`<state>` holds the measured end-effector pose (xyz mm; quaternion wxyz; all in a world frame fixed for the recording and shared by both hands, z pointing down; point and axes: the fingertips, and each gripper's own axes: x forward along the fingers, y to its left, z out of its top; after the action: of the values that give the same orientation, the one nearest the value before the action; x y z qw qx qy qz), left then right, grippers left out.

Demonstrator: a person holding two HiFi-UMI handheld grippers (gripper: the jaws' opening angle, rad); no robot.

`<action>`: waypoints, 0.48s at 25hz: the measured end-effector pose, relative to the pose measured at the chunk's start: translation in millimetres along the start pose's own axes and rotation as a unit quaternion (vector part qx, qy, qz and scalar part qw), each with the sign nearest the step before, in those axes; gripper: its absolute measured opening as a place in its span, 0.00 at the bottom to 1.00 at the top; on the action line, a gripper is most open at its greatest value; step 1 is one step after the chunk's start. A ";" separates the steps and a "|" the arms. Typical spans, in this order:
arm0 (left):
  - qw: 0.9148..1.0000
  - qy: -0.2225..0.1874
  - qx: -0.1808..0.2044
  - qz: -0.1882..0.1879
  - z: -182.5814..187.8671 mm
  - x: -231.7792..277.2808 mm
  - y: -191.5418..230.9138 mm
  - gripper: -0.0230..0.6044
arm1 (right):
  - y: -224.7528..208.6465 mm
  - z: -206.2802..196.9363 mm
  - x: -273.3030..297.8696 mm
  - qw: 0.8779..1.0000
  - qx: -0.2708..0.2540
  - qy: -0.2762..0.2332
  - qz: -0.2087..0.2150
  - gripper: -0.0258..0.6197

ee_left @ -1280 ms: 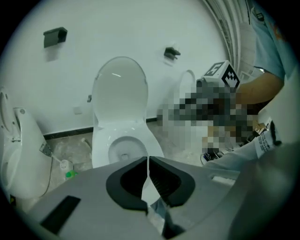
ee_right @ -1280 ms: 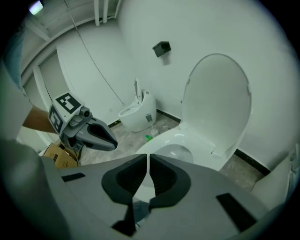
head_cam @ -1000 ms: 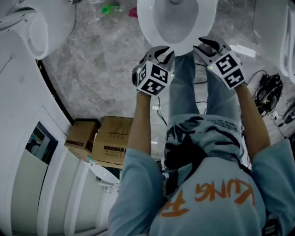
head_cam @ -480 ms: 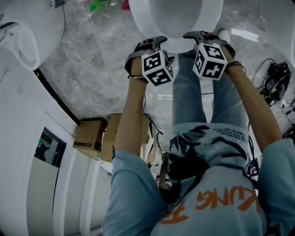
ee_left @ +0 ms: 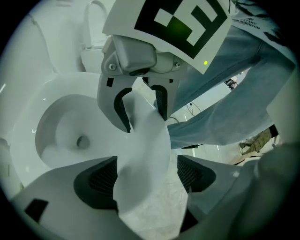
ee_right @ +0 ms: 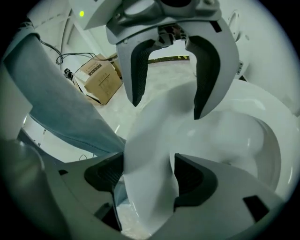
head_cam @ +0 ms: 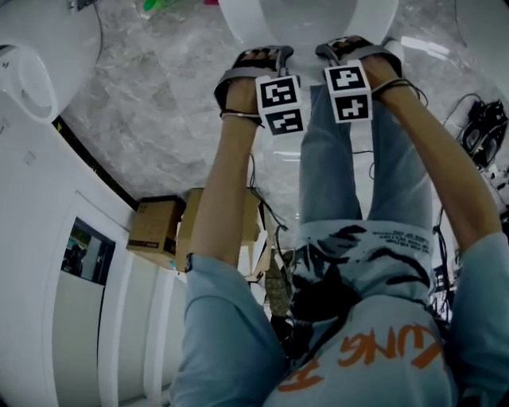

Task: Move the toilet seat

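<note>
The white toilet seat [head_cam: 306, 20] rings the bowl at the top of the head view. My left gripper [head_cam: 269, 52] and right gripper [head_cam: 340, 44] both reach onto its front edge, side by side. In the left gripper view the seat rim [ee_left: 145, 154] runs between the jaws of my left gripper [ee_left: 147, 178], with a gap at the right pad [ee_left: 194, 174]. In the right gripper view the rim [ee_right: 150, 159] fills the space between the jaws of my right gripper [ee_right: 149, 174]. Both sets of jaws are opening around the rim. Each gripper view also shows the other gripper straddling the same rim.
Two cardboard boxes [head_cam: 155, 226] stand on the marble floor to the left of the person's legs [head_cam: 334, 175]. A white fixture [head_cam: 32, 75] sits at the far left and cables [head_cam: 485, 127] lie at the right. The toilet bowl [ee_left: 65, 133] lies open beyond the rim.
Both grippers have moved forward from just in front of the toilet onto its front rim. Their marker cubes have turned to face the head camera squarely, and the jaws now straddle the rim.
</note>
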<state>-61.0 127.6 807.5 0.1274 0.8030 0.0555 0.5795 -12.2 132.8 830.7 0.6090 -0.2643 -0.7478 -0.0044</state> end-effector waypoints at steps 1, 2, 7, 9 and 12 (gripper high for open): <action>1.000 0.006 0.010 -0.006 -0.7 4.7 -1.9 0.65 | -0.5 -0.9 3.6 1.000 -0.012 0.007 -0.002 0.57; 1.000 0.012 0.021 -0.012 -1.2 9.1 -3.4 0.65 | -1.0 -1.4 6.7 0.999 -0.028 0.015 -0.005 0.58; 0.998 0.028 0.048 -0.012 -3.1 19.0 -4.5 0.65 | 1.6 -9.7 22.4 0.994 -0.079 0.072 -0.006 0.57; 0.998 0.030 0.045 -0.010 -3.4 20.4 -2.4 0.65 | -0.3 -11.0 22.9 0.993 -0.077 0.086 -0.003 0.57; 0.998 0.033 0.046 -0.017 -0.5 18.3 -5.9 0.65 | 2.9 -11.8 19.2 0.993 -0.073 0.091 0.004 0.57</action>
<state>-55.2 137.6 822.8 0.0976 0.7872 0.1000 0.6007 -2.6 139.0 850.3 0.6541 -0.3091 -0.6857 -0.0804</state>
